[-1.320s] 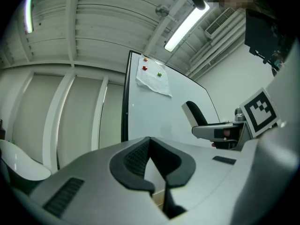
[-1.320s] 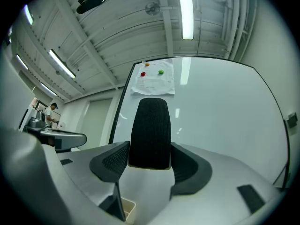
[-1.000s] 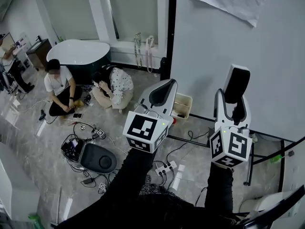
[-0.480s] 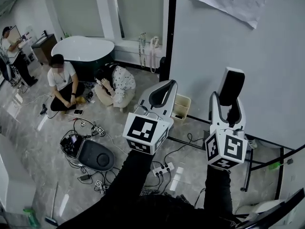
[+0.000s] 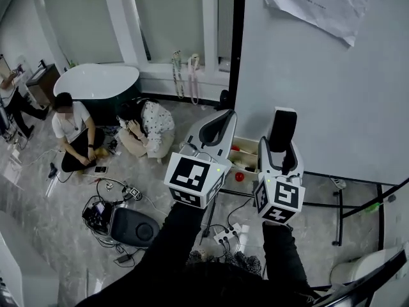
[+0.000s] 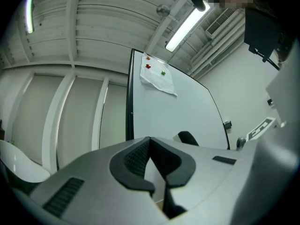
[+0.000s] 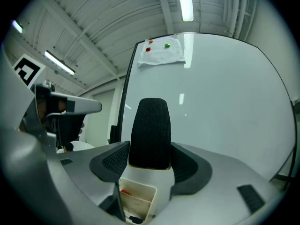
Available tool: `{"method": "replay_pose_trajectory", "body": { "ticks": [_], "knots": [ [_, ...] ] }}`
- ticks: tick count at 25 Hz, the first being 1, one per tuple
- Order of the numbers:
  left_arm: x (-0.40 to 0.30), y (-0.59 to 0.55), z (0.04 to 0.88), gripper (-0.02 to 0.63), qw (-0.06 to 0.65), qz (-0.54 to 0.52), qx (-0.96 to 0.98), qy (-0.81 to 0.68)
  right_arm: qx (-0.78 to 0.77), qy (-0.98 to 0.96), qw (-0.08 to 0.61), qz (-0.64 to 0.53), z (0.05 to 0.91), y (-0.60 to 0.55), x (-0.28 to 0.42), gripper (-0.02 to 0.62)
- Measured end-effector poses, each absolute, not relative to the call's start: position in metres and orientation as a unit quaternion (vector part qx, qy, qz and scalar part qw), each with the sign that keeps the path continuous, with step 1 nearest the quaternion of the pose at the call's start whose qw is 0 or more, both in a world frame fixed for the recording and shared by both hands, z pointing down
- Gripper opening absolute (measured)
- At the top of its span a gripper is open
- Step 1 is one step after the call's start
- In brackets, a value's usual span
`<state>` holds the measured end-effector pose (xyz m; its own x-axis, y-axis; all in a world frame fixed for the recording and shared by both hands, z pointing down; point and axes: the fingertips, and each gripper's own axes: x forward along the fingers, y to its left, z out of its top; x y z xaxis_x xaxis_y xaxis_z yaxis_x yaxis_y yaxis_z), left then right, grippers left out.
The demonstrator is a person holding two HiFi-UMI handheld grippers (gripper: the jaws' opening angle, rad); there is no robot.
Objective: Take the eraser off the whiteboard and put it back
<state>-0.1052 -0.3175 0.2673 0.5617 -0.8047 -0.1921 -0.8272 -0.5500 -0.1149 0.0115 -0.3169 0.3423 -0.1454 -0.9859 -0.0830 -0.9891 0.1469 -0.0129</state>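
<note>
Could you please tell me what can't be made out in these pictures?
Print on the paper atop the whiteboard: too small, all views.
Whether the eraser in the right gripper touches the whiteboard: no view from the side.
Contents of the floor box: partly behind the right gripper, head view.

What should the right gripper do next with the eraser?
Probably ease the right gripper forward until the eraser meets the whiteboard, then open. Its jaws are clamped on the upright eraser, which seems held short of the board; the left gripper is shut and empty.
</note>
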Motion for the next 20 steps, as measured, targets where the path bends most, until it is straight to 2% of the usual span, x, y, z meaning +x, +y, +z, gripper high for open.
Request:
{"method": "replay_pose_trajectory", "body": {
  "ticks": [20],
  "knots": [
    [-0.14,-0.352,0.289,0.006,0.083,0.048,-0.898,0.43,-0.689,0.715,-0.082,-0.085,0.45,-0.382,-0.019,0.278]
  ]
}}
